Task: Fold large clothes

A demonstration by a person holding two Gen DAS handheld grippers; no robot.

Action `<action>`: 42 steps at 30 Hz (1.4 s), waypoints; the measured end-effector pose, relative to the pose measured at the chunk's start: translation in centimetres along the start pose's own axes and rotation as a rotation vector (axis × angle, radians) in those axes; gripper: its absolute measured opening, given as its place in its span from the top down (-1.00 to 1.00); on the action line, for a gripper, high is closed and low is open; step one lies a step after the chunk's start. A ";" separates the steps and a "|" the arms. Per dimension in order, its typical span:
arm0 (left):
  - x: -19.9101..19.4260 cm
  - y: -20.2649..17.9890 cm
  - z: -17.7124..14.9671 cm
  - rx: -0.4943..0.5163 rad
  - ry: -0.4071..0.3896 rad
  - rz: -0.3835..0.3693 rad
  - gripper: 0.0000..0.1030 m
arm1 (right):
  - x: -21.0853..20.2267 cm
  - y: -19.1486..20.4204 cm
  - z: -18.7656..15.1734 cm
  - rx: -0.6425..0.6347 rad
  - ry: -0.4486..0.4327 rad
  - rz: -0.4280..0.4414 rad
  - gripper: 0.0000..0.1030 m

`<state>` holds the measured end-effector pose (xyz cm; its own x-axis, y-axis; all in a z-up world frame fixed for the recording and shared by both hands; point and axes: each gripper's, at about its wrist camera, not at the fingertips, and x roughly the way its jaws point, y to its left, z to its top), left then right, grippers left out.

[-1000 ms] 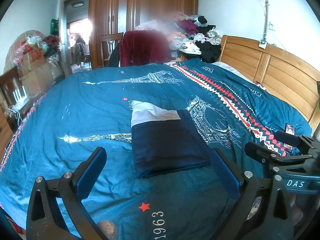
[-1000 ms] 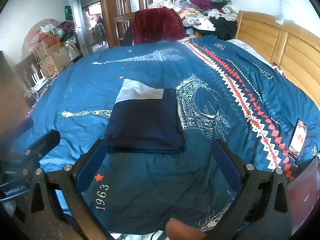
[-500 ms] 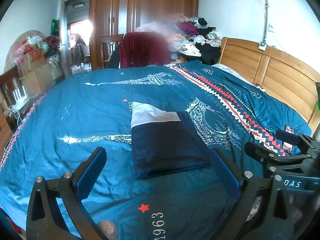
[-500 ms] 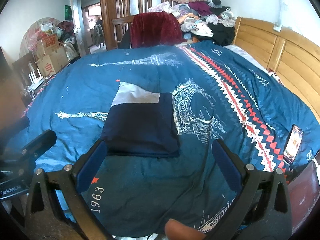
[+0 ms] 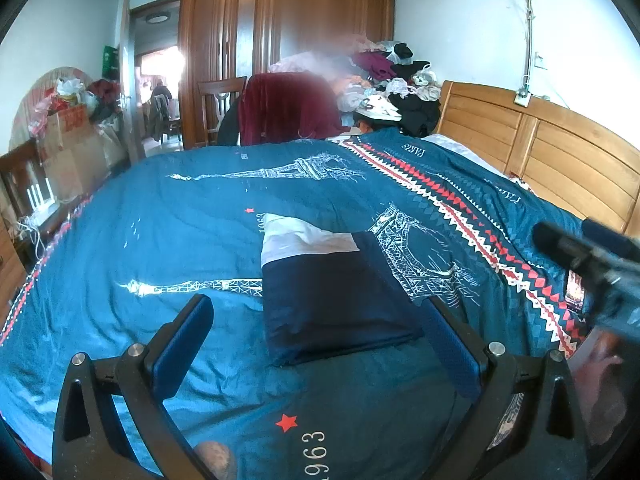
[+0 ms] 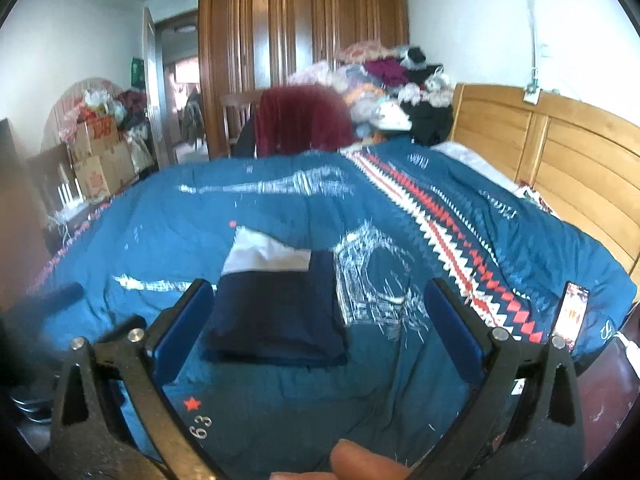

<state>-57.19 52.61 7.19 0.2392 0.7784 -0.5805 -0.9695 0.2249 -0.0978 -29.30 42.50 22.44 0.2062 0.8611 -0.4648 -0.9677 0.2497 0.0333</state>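
Hovering above the near edge of the bed (image 5: 120, 240), both tools hang clear of the folded garment (image 5: 332, 292), a navy rectangle with a white band at its far end, lying flat on the blue Eiffel-tower duvet (image 5: 200, 208). The left gripper (image 5: 320, 344) has its jaws spread wide and empty, one on each side of the garment's near edge in its own view but above the cloth, not touching it. The right gripper (image 6: 320, 328) is the same: jaws spread, nothing between them, the garment (image 6: 276, 312) framed beyond them.

By my reading the fold on this piece is done: the edges look square and the layers stacked, with only a slight lip at the near edge. The step in hand looks like the pause after release.

The next move, I judge, is either to shift the bundle aside or to fetch another piece. The clothes pile (image 5: 384, 80) sits well beyond the garment, past the far side of the bed by the wooden headboard (image 5: 560, 152). A phone (image 6: 574, 312) lies to the right of the garment near the duvet's edge, well apart from it. If the bundle is moved, both jaws should close low on the near edge, catching all layers so the stack doesn't slide open
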 end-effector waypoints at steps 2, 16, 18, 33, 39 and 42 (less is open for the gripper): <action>-0.1 0.0 0.0 -0.003 0.001 -0.001 -1.00 | -0.4 0.1 0.4 0.004 -0.024 -0.006 -1.00; -0.2 0.3 0.3 -0.004 -0.008 0.000 -1.00 | 1.2 -0.2 -0.5 0.030 0.067 0.012 -1.00; -0.1 0.3 0.3 -0.001 -0.008 -0.001 -1.00 | 1.3 -0.2 -0.6 0.029 0.076 0.027 -1.00; 0.3 0.1 -0.1 0.005 0.000 -0.006 -1.00 | 2.8 -0.7 -2.0 0.041 0.164 0.053 -1.00; 0.8 0.2 -0.4 0.001 0.011 -0.012 -1.00 | 3.0 -0.9 -2.2 0.050 0.163 0.039 -1.00; 0.9 0.2 -0.7 0.003 0.018 -0.013 -1.00 | 3.5 -0.8 -2.6 0.044 0.183 0.030 -1.00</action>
<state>-57.23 52.97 6.14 0.2503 0.7650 -0.5934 -0.9662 0.2361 -0.1032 -28.20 44.19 18.52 0.1437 0.7745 -0.6160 -0.9650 0.2476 0.0863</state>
